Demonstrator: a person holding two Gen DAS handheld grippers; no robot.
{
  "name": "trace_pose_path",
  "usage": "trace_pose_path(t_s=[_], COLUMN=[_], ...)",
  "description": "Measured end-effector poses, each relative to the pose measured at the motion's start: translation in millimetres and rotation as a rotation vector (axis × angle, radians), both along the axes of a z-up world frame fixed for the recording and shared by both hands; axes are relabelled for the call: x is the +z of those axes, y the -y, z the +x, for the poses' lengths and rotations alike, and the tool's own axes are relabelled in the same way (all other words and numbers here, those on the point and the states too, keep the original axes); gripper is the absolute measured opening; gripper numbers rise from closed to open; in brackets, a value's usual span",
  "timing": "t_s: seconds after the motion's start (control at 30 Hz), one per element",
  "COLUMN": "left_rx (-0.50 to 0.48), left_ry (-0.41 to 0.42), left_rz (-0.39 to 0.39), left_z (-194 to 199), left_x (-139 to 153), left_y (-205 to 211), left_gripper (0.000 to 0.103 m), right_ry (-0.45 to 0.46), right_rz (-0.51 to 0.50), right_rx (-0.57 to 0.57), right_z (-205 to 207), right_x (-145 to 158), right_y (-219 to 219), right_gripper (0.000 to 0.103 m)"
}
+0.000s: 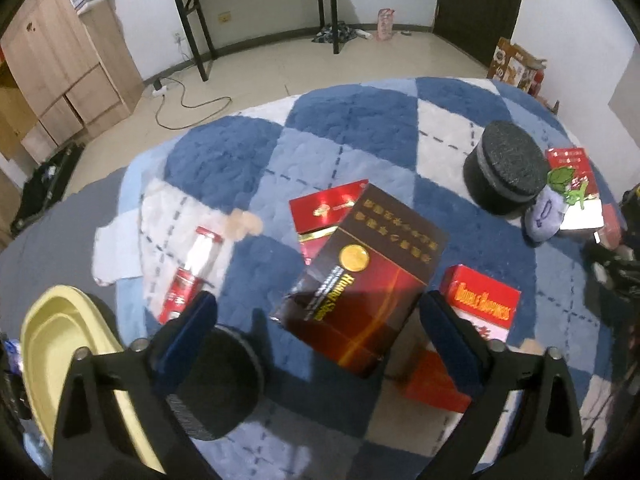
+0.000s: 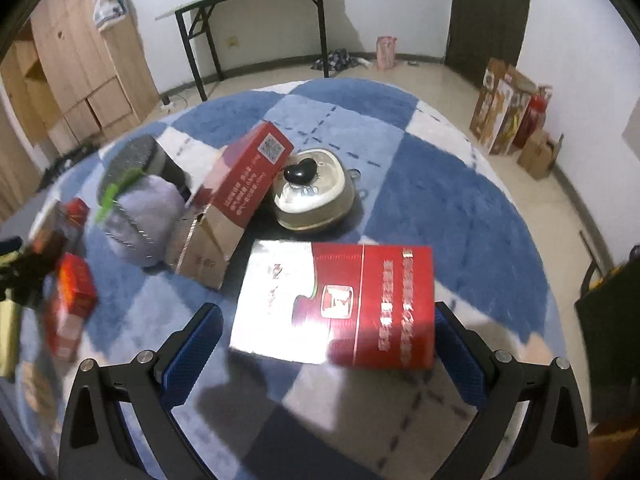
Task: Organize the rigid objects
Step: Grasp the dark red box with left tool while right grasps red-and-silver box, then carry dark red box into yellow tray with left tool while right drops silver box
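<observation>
In the left wrist view a dark brown-and-red box with a gold medallion (image 1: 360,276) lies tilted on the blue-and-white checked rug (image 1: 352,128), partly over a red box (image 1: 324,208). My left gripper (image 1: 318,308) is open above the dark box's near end, its pads apart from it. A black round lid (image 1: 218,376) lies by the left finger. In the right wrist view a flat red-and-white box (image 2: 340,304) lies between the fingers of my right gripper (image 2: 326,318), which is open, with narrow gaps on both sides.
A yellow tray (image 1: 60,344), a red-and-white carton (image 1: 192,276), a red "Double Happiness" box (image 1: 484,304) and a black round container (image 1: 506,168) surround the left gripper. An opened red carton (image 2: 240,192), a purple plush (image 2: 140,220) and a round tin (image 2: 316,192) lie beyond the right one.
</observation>
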State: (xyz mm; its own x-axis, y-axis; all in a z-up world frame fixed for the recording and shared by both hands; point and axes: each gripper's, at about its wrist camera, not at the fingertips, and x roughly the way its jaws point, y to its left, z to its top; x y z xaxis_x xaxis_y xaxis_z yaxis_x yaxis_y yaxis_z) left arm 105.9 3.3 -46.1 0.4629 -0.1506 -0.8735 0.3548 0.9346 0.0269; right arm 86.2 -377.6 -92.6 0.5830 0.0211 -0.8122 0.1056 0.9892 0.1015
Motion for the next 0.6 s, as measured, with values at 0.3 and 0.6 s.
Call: trace_pose_path(t_s=[0.3, 0.6], left_rx=[-0.005, 0.065], left_ry=[0.036, 0.117], left_rz=[-0.024, -0.106], left_z=[-10, -42], left_x=[7, 68], left_y=[16, -21], left_gripper=[0.066, 0.063], right_ry=[0.049, 0.126], right_rz=[-0.025, 0.038], right_rx=[0.012, 0.004], right_z=[-10, -63], right_x=[-6, 36], right_y=[-3, 6], right_gripper=[0.089, 0.089])
